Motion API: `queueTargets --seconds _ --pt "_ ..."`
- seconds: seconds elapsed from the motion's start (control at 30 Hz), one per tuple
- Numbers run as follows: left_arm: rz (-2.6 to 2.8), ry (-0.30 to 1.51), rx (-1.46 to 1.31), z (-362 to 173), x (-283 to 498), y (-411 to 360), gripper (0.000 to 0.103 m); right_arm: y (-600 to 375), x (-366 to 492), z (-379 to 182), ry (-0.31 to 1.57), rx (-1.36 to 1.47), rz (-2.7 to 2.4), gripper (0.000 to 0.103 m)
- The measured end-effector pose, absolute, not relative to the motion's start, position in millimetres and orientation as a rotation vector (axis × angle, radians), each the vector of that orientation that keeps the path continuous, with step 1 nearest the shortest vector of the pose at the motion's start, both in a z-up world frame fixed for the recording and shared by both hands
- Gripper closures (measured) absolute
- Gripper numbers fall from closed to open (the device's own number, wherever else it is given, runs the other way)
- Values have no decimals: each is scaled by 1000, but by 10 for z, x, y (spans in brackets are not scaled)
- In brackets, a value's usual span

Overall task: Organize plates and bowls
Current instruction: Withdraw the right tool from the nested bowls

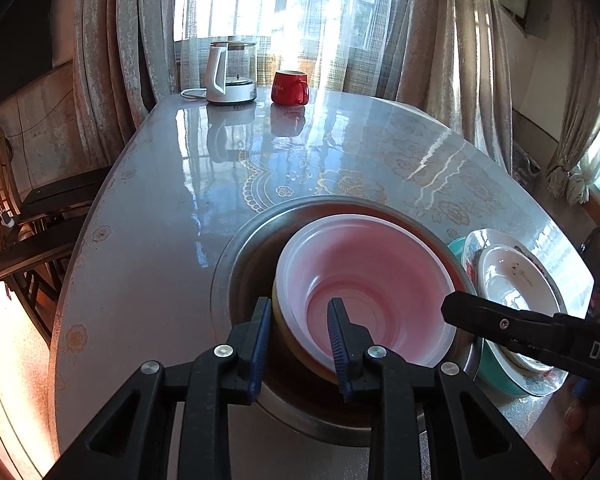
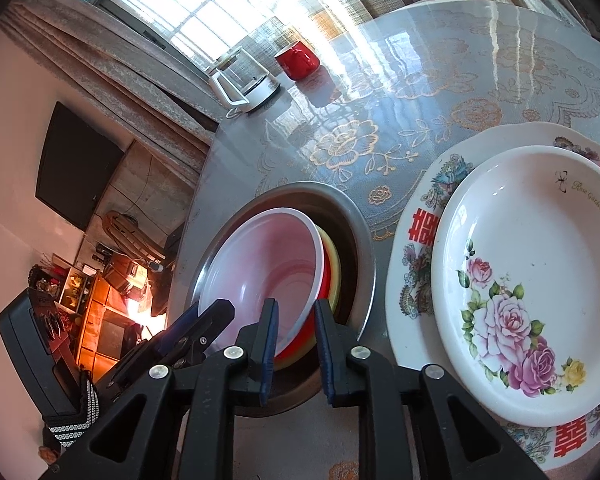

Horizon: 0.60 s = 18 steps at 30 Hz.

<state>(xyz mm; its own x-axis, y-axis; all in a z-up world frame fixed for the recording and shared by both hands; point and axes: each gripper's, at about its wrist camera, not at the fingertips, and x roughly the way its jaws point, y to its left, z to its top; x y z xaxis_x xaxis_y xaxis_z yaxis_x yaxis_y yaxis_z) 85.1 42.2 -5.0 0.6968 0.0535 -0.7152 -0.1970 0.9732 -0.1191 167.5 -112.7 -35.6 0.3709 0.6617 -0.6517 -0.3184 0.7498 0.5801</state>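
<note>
Two grippers open | pink bowl (image 1: pixel 364 280) nested in steel basin (image 1: pixel 236 272)

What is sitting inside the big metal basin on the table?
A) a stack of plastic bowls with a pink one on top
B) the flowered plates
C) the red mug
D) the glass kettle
A: the pink bowl tops a nested stack of red and yellow ones inside the metal basin; mug, kettle and plates all stand outside it.
</note>
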Motion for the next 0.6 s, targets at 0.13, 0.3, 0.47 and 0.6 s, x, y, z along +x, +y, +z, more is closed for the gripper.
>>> queueTargets --seconds 0.13,0.3,0.47,0.6 --pt "157 770 -202 28 776 462 64 -1203 1625 -240 943 385 634 75" --pt "193 738 -179 103 676 466 41 -1304 1579 -178 912 397 611 74" --pt "210 735 -151 99 598 458 25 -1404 1476 -170 891 375 572 67" --pt "213 746 -174 78 553 524 22 -1470 1431 -203 903 381 563 67"
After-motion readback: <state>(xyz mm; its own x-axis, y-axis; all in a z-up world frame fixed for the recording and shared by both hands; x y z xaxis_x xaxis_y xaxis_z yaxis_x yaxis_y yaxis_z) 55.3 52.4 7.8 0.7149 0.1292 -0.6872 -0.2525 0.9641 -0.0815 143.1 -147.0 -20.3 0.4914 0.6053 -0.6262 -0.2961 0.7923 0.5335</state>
